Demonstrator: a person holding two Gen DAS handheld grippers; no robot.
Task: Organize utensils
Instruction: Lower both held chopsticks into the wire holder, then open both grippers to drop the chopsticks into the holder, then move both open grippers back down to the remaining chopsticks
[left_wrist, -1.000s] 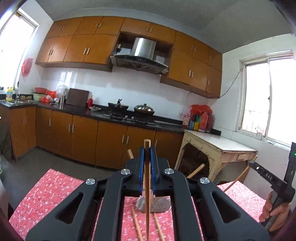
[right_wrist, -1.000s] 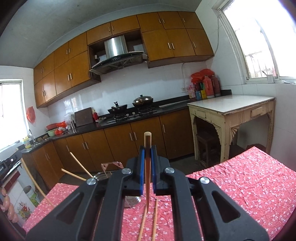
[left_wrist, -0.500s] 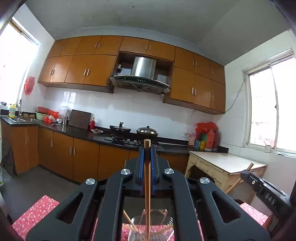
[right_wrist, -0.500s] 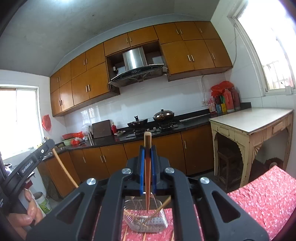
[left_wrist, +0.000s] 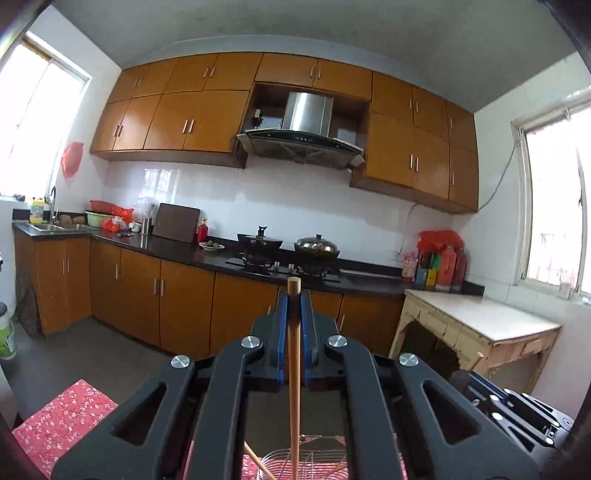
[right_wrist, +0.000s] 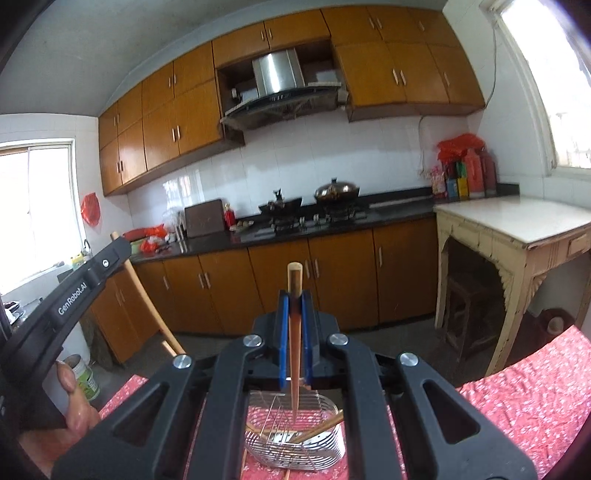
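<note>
Left gripper (left_wrist: 294, 295): fingers closed on a wooden chopstick (left_wrist: 294, 369). The stick stands upright between the blue pads, its blunt top showing just above the fingertips and its lower length running down toward a wire utensil basket (left_wrist: 306, 459) at the bottom edge of the left view. Only the basket's rim and a few wires show there; whether the stick's tip touches the basket cannot be told.

Right gripper (right_wrist: 294, 295): fingers likewise closed on a second wooden chopstick (right_wrist: 294, 343), held upright. Its tapered lower end hangs over the open top of the wire basket (right_wrist: 325, 450); contact with the basket cannot be confirmed.

The basket sits on a desk covered by a red floral cloth (right_wrist: 524, 398). Inside it, at least one further chopstick (right_wrist: 319, 430) leans across the wires, one end resting near the rim. More stick ends lie on the cloth just below the basket, partly hidden by the gripper body.

In the right view the left gripper's black housing appears at the left edge, with the person's hand (right_wrist: 75, 402) around its handle and its chopstick slanting down beneath it. In the left view the right gripper's housing shows at the lower right.

Behind: kitchen counter, gas hob with two pans, and a cream side table (right_wrist: 517, 221).
</note>
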